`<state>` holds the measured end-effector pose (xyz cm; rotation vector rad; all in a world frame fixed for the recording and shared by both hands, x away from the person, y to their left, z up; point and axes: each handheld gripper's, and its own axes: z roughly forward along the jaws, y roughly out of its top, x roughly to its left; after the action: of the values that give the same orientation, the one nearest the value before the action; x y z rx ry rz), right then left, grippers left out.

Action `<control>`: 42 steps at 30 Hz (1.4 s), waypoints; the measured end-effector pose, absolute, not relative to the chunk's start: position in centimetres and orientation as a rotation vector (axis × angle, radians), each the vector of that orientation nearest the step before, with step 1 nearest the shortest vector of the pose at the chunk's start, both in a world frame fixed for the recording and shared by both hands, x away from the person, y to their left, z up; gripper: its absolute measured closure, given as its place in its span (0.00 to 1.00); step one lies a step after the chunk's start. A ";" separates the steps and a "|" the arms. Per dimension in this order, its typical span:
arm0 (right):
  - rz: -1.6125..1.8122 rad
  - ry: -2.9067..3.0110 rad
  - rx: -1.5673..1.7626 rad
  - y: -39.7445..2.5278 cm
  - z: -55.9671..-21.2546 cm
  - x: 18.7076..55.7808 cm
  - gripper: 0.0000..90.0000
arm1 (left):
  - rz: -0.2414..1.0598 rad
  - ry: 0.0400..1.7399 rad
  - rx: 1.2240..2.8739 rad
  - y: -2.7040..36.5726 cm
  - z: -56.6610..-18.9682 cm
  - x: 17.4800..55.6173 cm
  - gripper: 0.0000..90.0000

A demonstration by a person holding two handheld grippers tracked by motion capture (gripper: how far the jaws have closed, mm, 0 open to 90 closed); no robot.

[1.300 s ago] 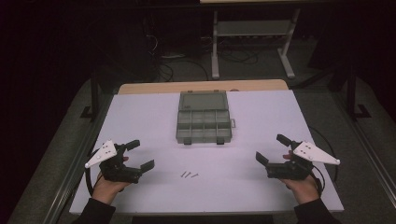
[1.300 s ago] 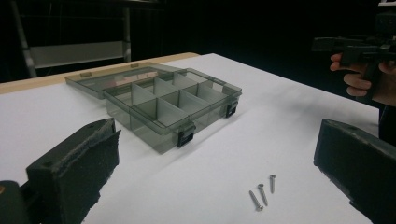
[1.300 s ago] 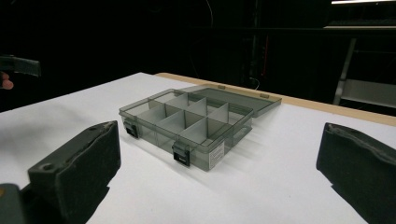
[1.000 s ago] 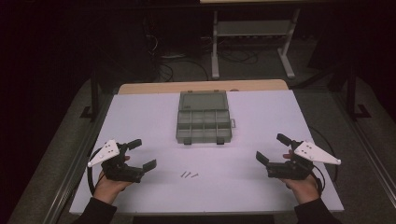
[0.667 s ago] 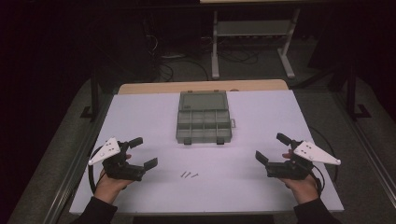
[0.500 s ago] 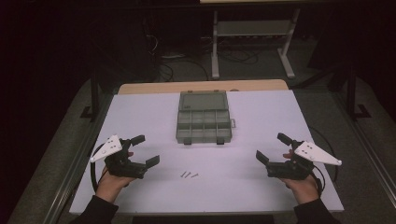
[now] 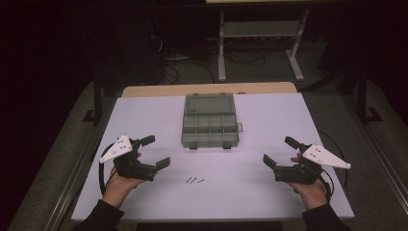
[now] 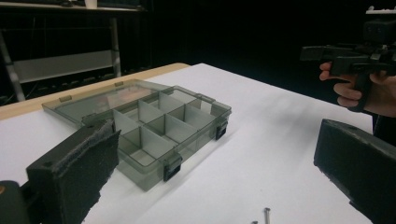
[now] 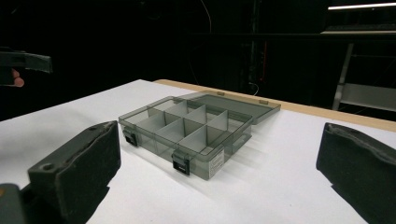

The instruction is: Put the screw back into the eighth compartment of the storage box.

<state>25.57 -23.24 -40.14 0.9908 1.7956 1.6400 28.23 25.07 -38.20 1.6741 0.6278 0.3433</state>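
Overhead light falls brightly on the white table (image 7: 269,120); surroundings sink into darkness, with near jaws blurred.

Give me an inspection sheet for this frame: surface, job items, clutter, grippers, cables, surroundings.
Surface: white table top, with a bare wooden strip along its far edge.
Job's things: grey compartment box, lid open and lying flat behind it, compartments look empty; small screws lie on the table, near side of the box, apart from it.
Clutter: nothing seen.
Grippers: left gripper open, holding nothing, left of the screws; right gripper open, holding nothing, to their right. Both are hand-held above the near table area.
Cables: a black cable loops from the left gripper; another trails by the right one.
Surroundings: dark room; a metal stand and floor cables beyond the table.
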 end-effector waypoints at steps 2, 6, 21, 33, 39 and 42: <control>1.642 1.795 0.993 -23.2 -40.1 25.6 0.00 | 0.339 0.630 1.664 24.9 -38.1 28.3 0.00; 1.649 1.793 0.993 -23.2 -40.1 25.5 0.00 | 0.326 0.624 1.661 24.6 -37.9 28.6 0.00; 1.658 1.797 0.979 -23.0 -40.1 25.6 0.00 | 0.301 0.610 1.660 22.9 -37.6 29.7 0.00; 1.659 1.804 0.974 -22.9 -40.1 25.6 0.00 | 0.289 0.585 1.685 20.9 -37.2 30.5 0.00; 1.659 1.800 0.973 -22.9 -40.1 25.6 0.00 | 0.278 0.572 1.694 20.0 -37.0 30.9 0.00; 1.659 1.798 0.975 -22.9 -40.1 25.6 0.00 | 0.284 0.564 1.704 19.5 -36.8 31.2 0.00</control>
<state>25.61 -22.92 -40.08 0.9748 1.7983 1.6592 31.19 19.54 -36.80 1.7040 0.5643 0.2843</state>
